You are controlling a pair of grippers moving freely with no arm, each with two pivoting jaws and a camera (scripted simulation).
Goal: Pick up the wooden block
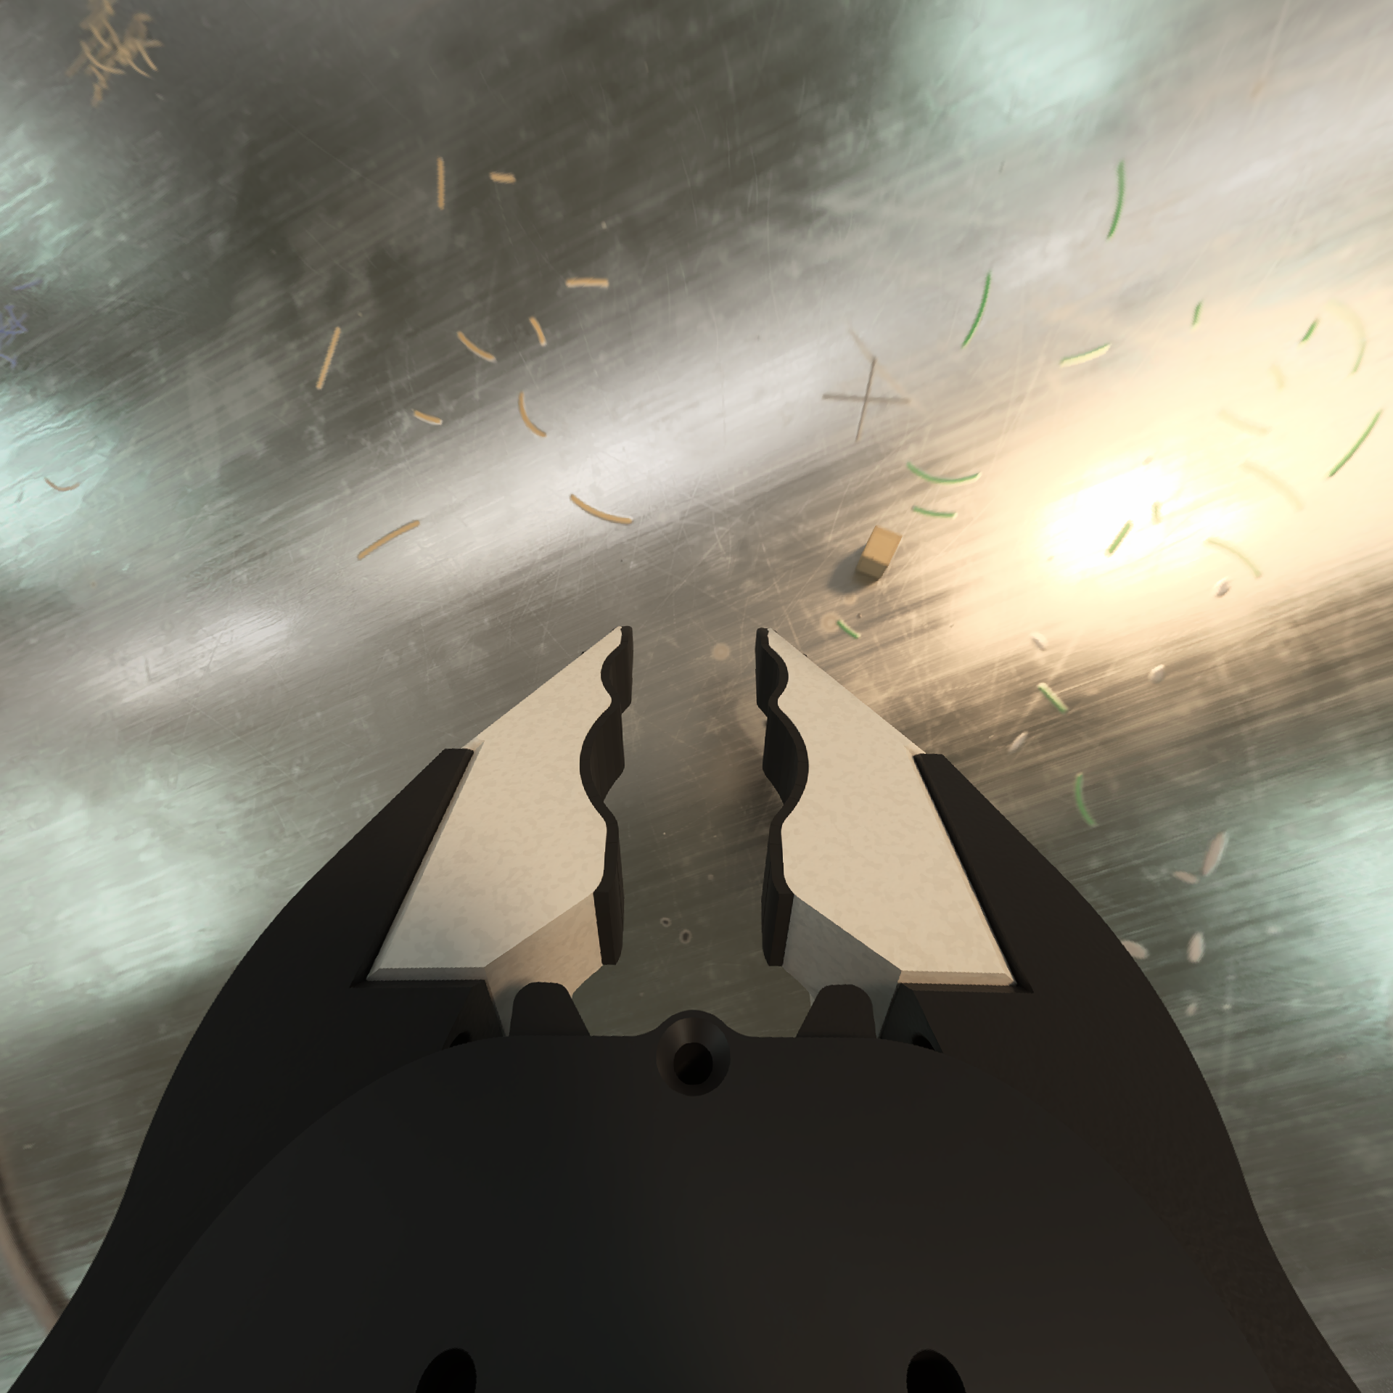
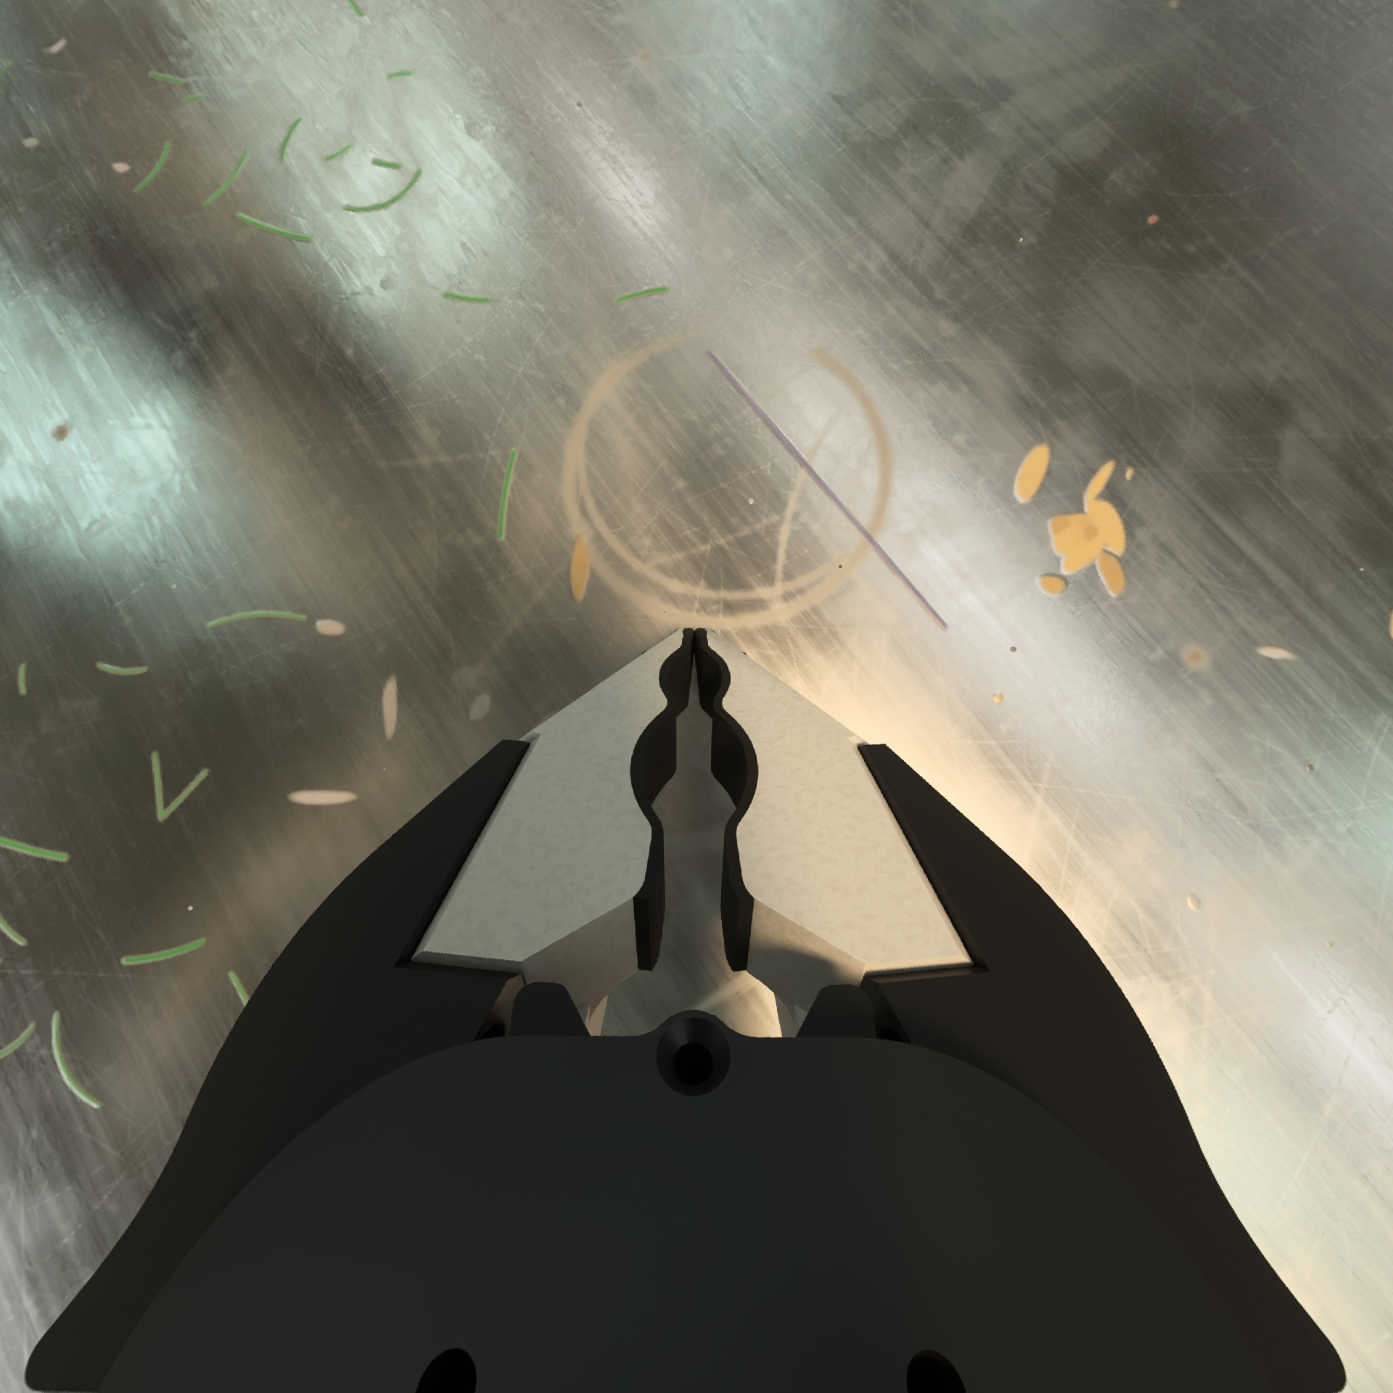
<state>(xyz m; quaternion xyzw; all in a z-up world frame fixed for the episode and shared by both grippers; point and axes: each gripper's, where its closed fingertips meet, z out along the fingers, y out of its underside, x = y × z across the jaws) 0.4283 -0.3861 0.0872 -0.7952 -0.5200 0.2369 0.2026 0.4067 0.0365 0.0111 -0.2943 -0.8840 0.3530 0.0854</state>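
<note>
Two grippers hang over a scratched, brushed-metal tabletop (image 1: 226,678) strewn with bits of litter. From the left wrist view, the left gripper (image 1: 694,641) has its cream-and-black fingers (image 1: 528,814) parted, a clear gap between the tips and nothing held. One small, pale wooden block (image 1: 879,552), a cube, sits on the metal ahead of the tips and off to the right of the right-hand finger, apart from both. Tan curved shavings (image 1: 599,509) lie scattered ahead and to the left of the fingers; thin green slivers (image 1: 942,476) lie ahead and to the right, near a bright warm glare.

From the right wrist view, the right gripper (image 2: 694,635) has its tips pressed together with nothing between them. Just beyond them is a faint brownish ring stain (image 2: 727,482), crossed by a thin purple line (image 2: 829,490). Orange-yellow flakes (image 2: 1085,531) lie right of the fingers, green slivers (image 2: 162,951) left. No block shows here.
</note>
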